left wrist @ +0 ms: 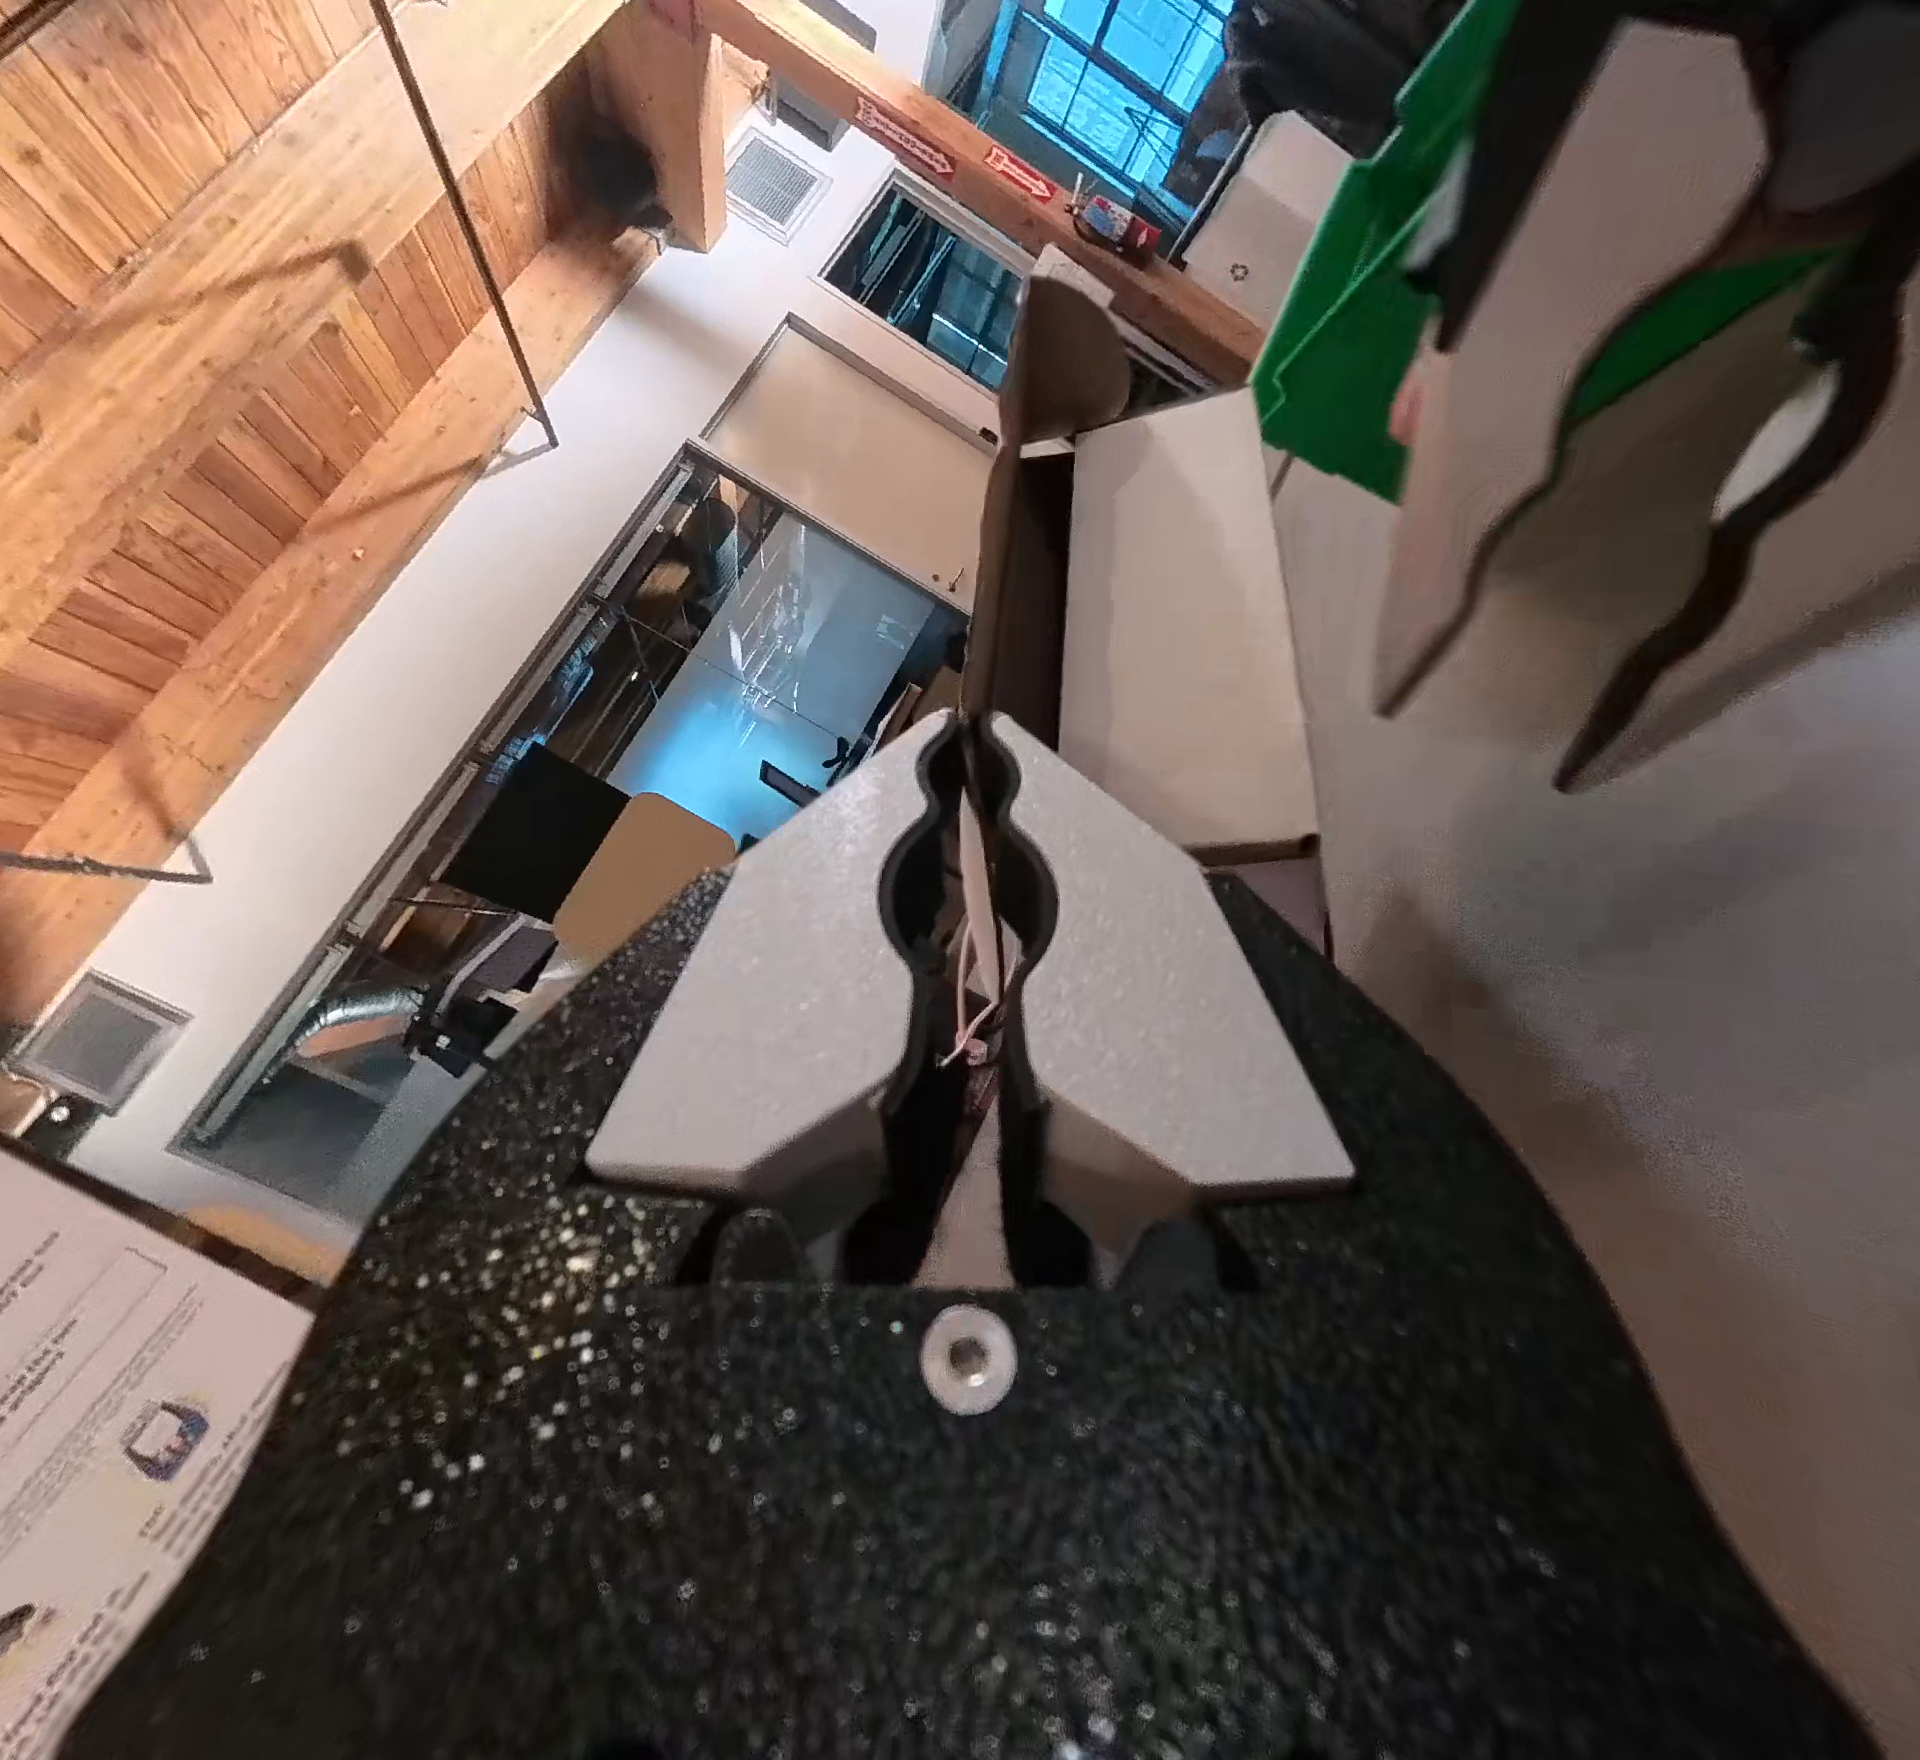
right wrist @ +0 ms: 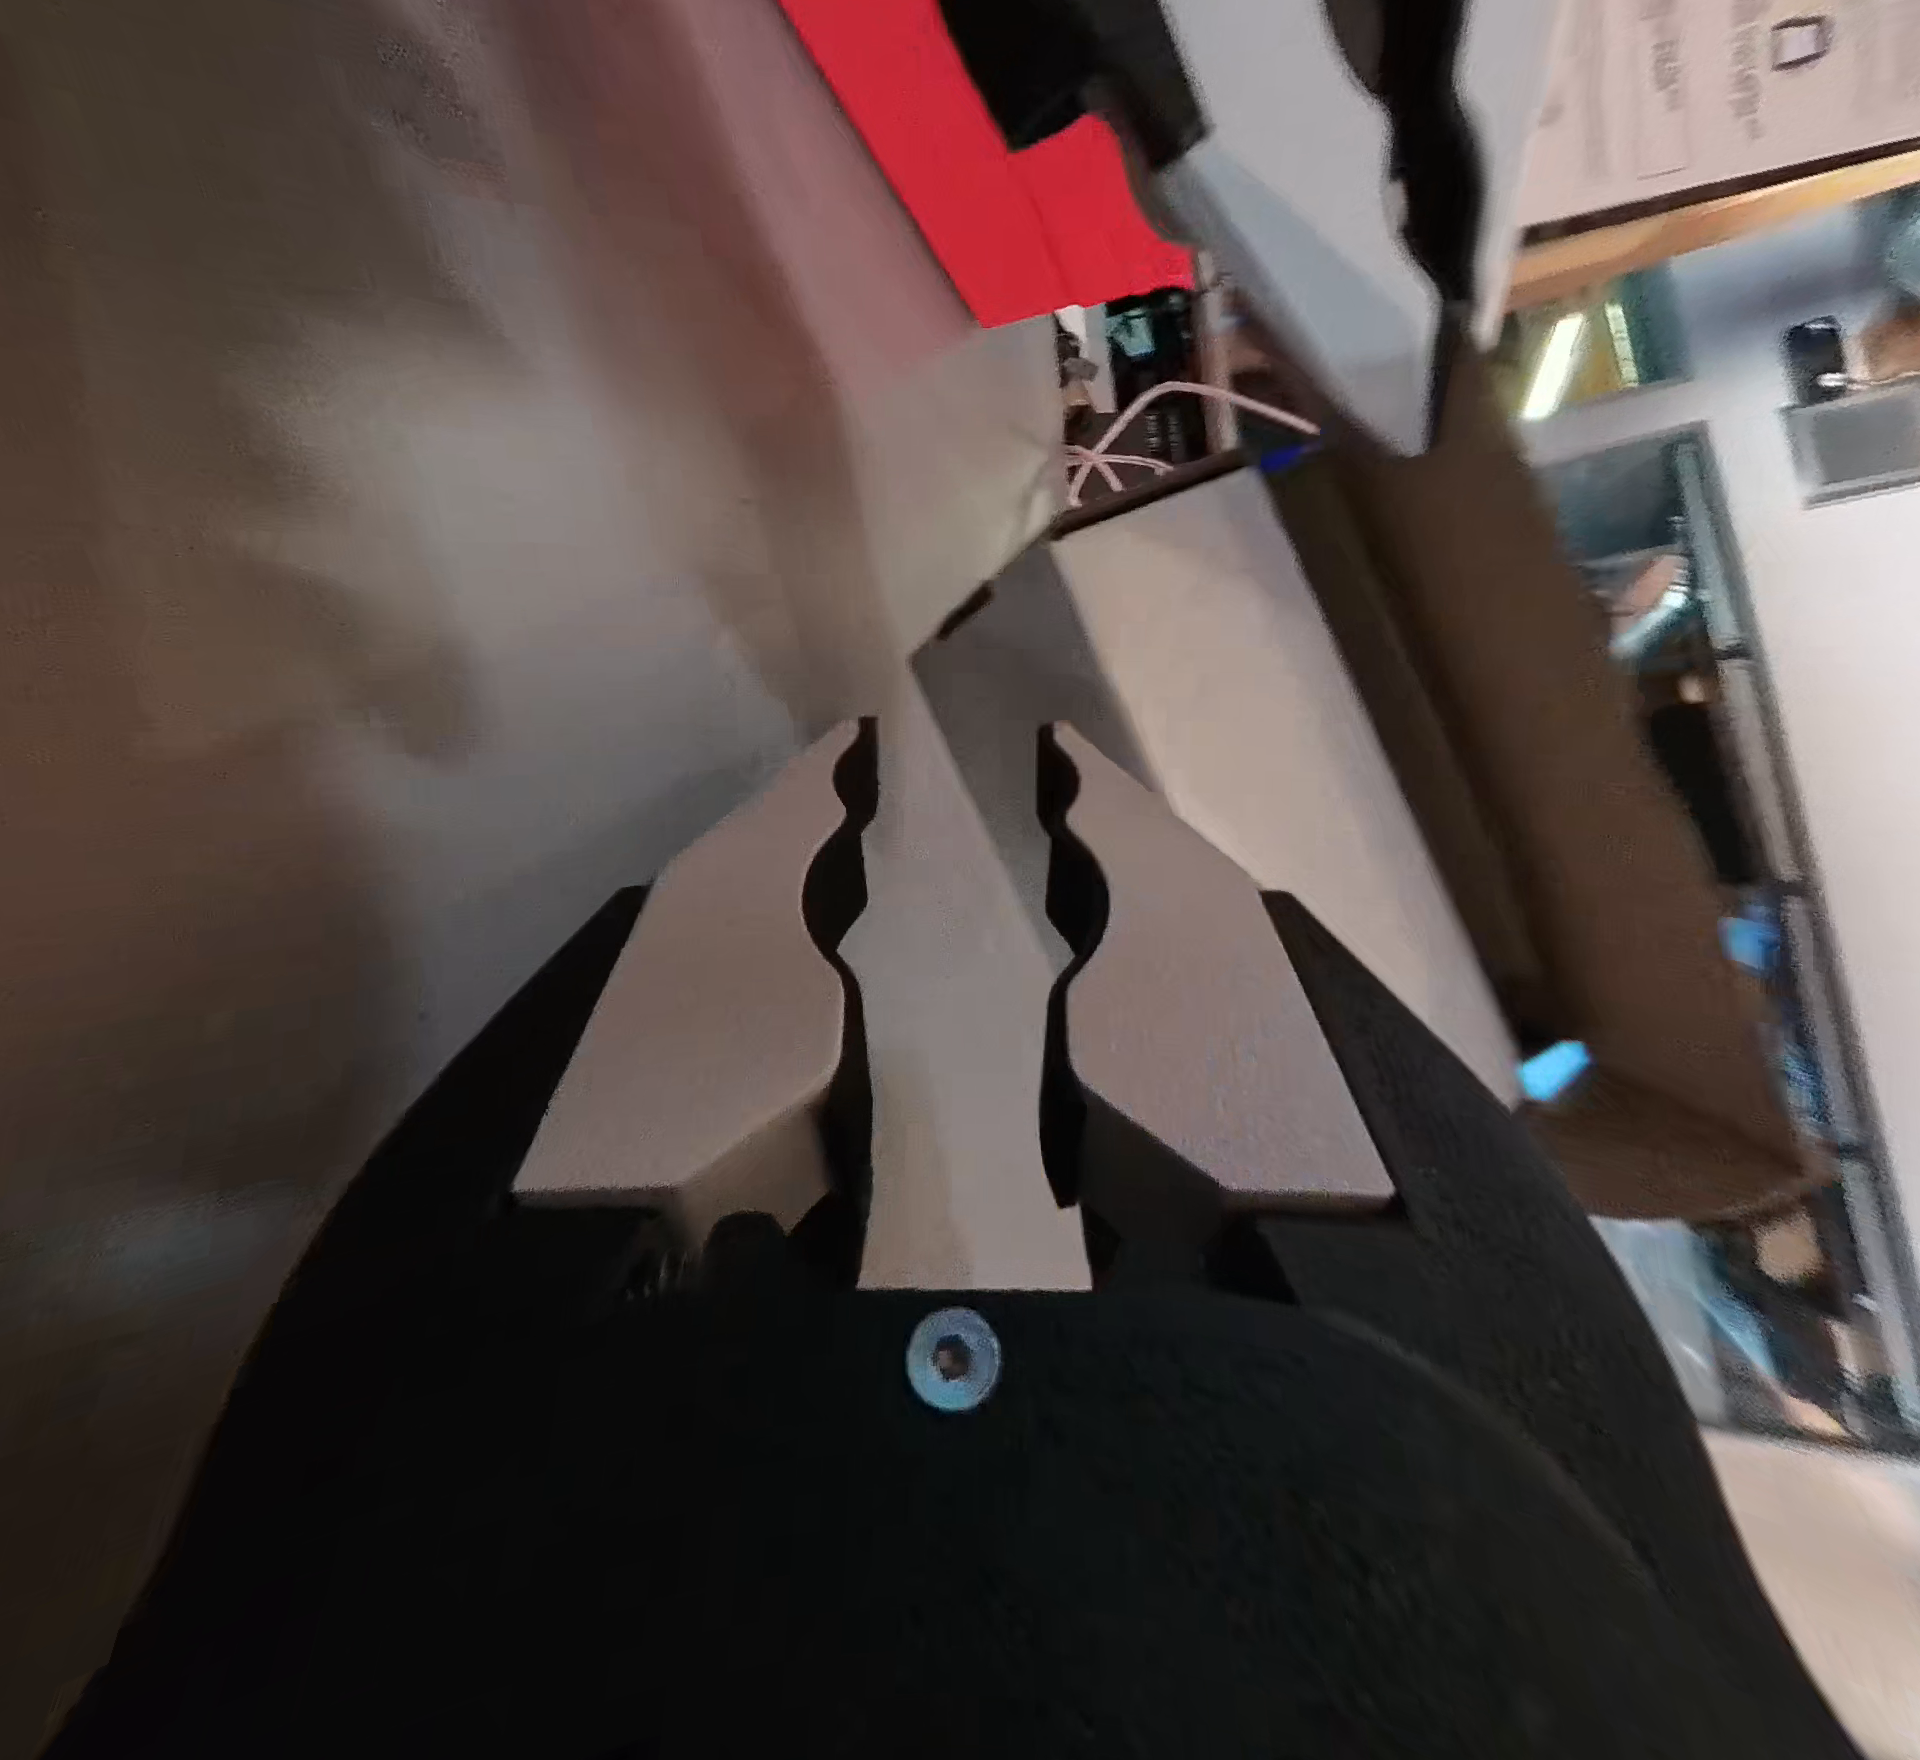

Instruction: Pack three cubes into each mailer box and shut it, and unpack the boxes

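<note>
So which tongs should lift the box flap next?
Probably the left tongs: they are already pinched shut on the thin brown flap of the box. The right tongs are open, gripping nothing.

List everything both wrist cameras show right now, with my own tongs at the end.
mailer box: one, white outside, brown inside, open, ahead of both tongs.
box flap: one, brown, standing edge-on, running up from the left tongs' tips.
printed sheets: white, on a board at lower left of the left view.
ceiling: wooden planks and beams, upper left.
window: blue-lit panes, top of the left view.
left tongs: grey fingers closed on the brown flap edge; red body in the right view.
right tongs: fingers apart, straddling a white box edge; pressing not clear through blur; green body in the left view.
</note>
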A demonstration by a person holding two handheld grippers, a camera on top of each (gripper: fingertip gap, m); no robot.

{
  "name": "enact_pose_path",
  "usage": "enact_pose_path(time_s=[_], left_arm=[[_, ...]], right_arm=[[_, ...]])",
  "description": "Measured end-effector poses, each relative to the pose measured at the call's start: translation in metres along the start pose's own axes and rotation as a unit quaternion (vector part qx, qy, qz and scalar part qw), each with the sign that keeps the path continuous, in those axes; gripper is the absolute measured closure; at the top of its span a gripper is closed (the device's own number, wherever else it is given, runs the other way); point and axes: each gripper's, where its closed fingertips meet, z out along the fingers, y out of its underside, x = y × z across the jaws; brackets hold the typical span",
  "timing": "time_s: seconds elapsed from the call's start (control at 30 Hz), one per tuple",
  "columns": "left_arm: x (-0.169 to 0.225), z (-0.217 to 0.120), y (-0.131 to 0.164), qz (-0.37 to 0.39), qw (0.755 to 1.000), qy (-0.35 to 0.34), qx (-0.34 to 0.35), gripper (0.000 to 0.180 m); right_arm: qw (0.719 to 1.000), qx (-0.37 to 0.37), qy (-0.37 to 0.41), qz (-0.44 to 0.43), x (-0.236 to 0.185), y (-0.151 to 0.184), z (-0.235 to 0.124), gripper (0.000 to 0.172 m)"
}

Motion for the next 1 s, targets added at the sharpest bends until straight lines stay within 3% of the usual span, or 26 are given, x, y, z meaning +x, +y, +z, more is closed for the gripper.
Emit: enact_pose_path(time_s=[0.1, 0.2, 0.27, 0.4, 0.63, 0.87, 1.0], left_arm=[[-0.005, -0.001, 0.002, -0.017, 1.000, 0.005, -0.003, 0.180], [0.004, -0.001, 0.003, 0.010, 1.000, 0.025, -0.005, 0.180], [0.013, -0.001, 0.000, 0.024, 0.999, 0.043, -0.002, 0.180], [0.024, 0.000, -0.003, 0.041, 0.997, 0.058, 0.002, 0.180], [0.025, -0.002, -0.009, 0.034, 0.998, 0.060, 0.016, 0.180], [0.007, -0.002, -0.006, -0.064, 0.997, 0.045, 0.017, 0.180], [0.008, -0.002, -0.004, -0.049, 0.998, 0.044, 0.015, 0.180]], right_arm=[[0.999, 0.030, -0.024, 0.013, -0.008, -0.008, -0.001, 0.142], [0.994, 0.085, 0.068, -0.005, 0.020, -0.028, -0.015, 0.131], [0.993, 0.078, 0.090, -0.005, 0.029, -0.027, -0.019, 0.124], [0.994, 0.072, 0.061, 0.052, 0.025, -0.014, -0.013, 0.115], [0.995, 0.041, 0.023, 0.091, 0.016, 0.006, -0.007, 0.120], [0.992, 0.025, -0.078, 0.095, -0.021, 0.010, 0.004, 0.136], [0.995, 0.070, -0.012, 0.063, -0.001, -0.007, -0.005, 0.132]])
